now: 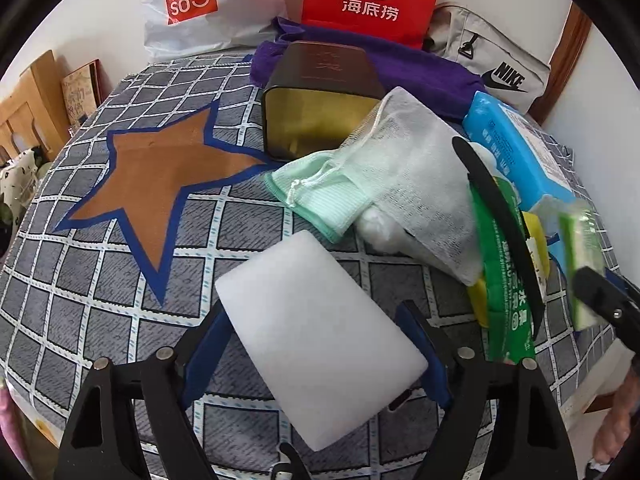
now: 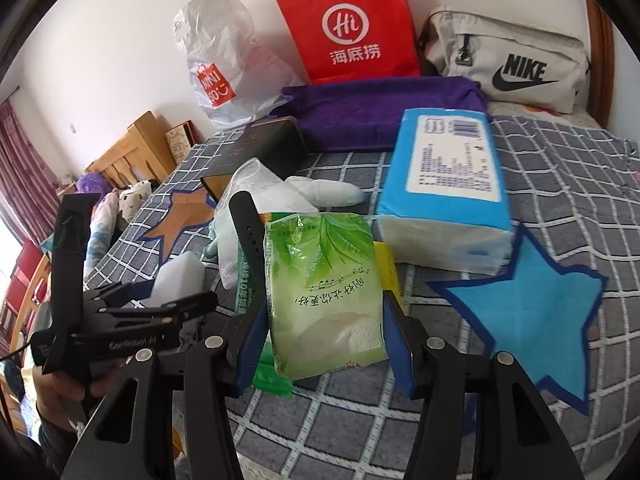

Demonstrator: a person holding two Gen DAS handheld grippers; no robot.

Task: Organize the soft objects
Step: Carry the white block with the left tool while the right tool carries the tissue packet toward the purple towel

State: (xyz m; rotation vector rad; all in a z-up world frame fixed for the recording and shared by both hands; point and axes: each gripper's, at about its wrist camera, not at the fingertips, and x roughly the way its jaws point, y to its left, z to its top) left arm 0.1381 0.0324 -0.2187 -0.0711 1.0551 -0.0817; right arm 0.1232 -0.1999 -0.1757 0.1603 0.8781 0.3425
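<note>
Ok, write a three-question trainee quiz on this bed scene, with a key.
1. True or false: the left gripper has its jaws around the white sponge.
2. Which item sits between the jaws of the right gripper? A) blue tissue pack B) green tissue pack C) purple towel
3. Fill in: the open dark tin lies on its ____.

Key: 1 true; 2 B; 3 side.
</note>
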